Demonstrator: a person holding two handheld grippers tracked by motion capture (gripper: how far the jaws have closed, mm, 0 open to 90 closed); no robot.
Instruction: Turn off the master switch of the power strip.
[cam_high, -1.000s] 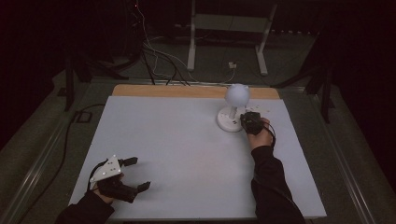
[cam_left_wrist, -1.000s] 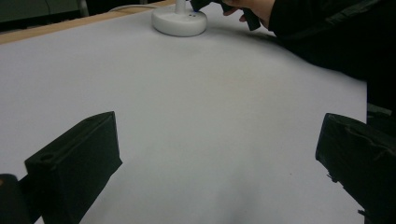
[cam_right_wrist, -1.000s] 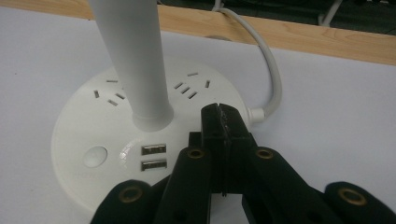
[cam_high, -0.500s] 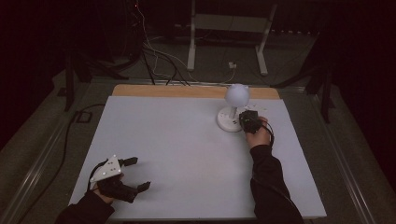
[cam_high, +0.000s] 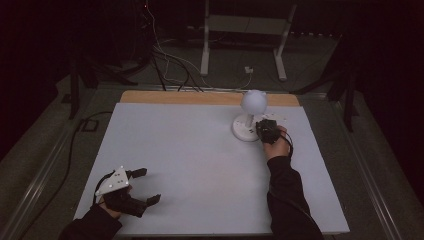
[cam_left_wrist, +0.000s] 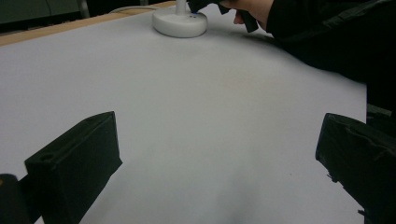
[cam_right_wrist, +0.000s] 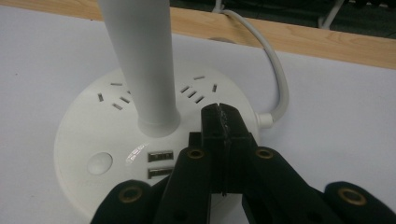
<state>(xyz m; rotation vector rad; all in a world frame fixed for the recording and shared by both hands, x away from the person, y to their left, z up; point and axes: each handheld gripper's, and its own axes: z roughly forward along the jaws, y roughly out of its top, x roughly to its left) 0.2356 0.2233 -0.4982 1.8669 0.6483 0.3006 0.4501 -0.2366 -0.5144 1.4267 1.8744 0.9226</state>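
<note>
- In the high view, the left hand-held gripper (cam_high: 145, 186) sits at the lower left of the frame, low over the white counter (cam_high: 190, 165), its jaws spread wide with nothing between them.
- The left gripper view shows the same: two black jaws at the lower left and lower right corners, far apart, with bare counter (cam_left_wrist: 201, 130) between.
- Right of centre in the high view, a dark sleeve (cam_high: 287, 200) runs up from the bottom edge to the right hand-held gripper (cam_high: 262, 131), which is at the lamp (cam_high: 250, 117).
- In the right gripper view its jaws are pressed together, gripping nothing; their tip (cam_right_wrist: 219, 116) is over the lamp base (cam_right_wrist: 93, 140), just right of the stem (cam_right_wrist: 142, 60), above two USB ports. Whether the tip touches the base I cannot tell.
- The lamp stands upper right of centre in the high view, near the counter's far edge: round white base, upright stem, globe head (cam_high: 253, 101).
- A white cord (cam_right_wrist: 275, 70) leaves the base at the right and curves over the wooden strip (cam_right_wrist: 303, 39) at the top of the frame.
</note>
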